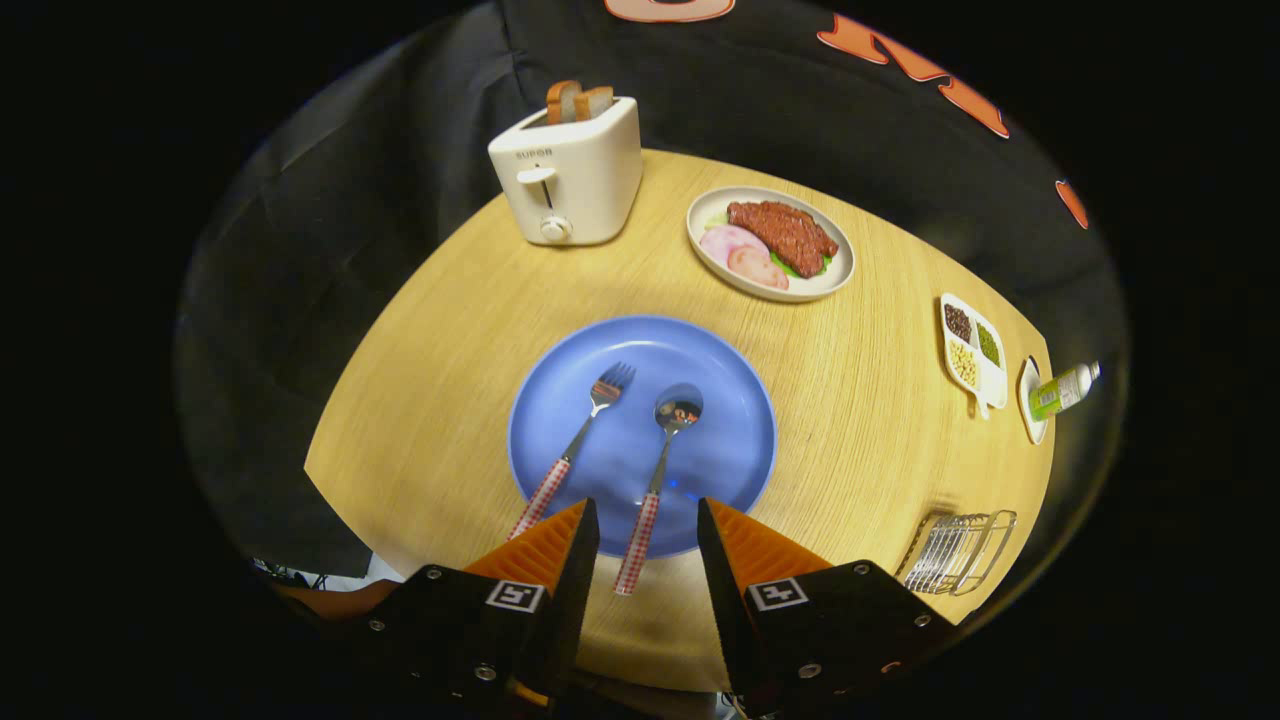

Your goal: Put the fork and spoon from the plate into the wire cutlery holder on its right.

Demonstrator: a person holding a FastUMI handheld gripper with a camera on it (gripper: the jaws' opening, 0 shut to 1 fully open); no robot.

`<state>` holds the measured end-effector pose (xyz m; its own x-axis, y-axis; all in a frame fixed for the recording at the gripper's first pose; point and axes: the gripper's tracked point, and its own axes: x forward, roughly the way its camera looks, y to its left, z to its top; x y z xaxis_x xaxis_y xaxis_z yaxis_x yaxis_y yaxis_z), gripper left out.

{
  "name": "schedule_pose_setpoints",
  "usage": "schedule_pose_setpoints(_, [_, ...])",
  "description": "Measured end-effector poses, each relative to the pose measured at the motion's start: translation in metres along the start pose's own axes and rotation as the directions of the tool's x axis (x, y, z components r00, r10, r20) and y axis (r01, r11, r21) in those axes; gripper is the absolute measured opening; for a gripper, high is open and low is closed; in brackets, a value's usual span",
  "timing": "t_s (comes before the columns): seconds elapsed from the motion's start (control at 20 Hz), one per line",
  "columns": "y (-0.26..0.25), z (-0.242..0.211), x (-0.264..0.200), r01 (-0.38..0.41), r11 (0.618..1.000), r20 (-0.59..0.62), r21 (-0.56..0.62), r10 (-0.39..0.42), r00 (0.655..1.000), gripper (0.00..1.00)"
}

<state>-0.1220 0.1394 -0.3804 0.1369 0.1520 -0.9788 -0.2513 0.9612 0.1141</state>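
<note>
Gripper [648,520] fingers spread wide, holding nothing. Between them, checked handle of steel spoon [660,470]; matching checked-handled fork [575,450] just ahead of left finger, both on round blue plate [740,400]. Wire cutlery holder [955,550] right of right finger. Likely risk: slim handle slipping or plate skidding under off-centre closing.

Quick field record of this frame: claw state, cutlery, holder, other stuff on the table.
claw: open, fingers either side of the spoon handle's end, not pressing it
spoon: on the blue plate, handle past the near rim
fork: on the plate, beside the spoon
blue plate: centre of the table
wire cutlery holder: right of the plate, near the table edge
task: neither piece moved yet
other: toaster, plate of meat, divided dish
</note>
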Motion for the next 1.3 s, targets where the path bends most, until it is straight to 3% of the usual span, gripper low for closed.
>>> schedule_pose_setpoints(0.35, [0.005, -0.034, 0.033, 0.032, 0.998, -0.166, 0.05, -0.024, 0.986, 0.36])
schedule_pose_setpoints(0.55, [0.001, -0.036, 0.04, 0.077, 0.997, -0.199, 0.029, -0.07, 0.978, 0.26])
schedule_pose_setpoints(0.9, [-0.008, -0.029, 0.045, 0.094, 0.994, -0.208, 0.063, -0.079, 0.975, 0.1])
schedule_pose_setpoints(1.3, [-0.054, -0.034, -0.026, 0.069, 0.986, -0.147, 0.149, -0.047, 0.988, 0.09])
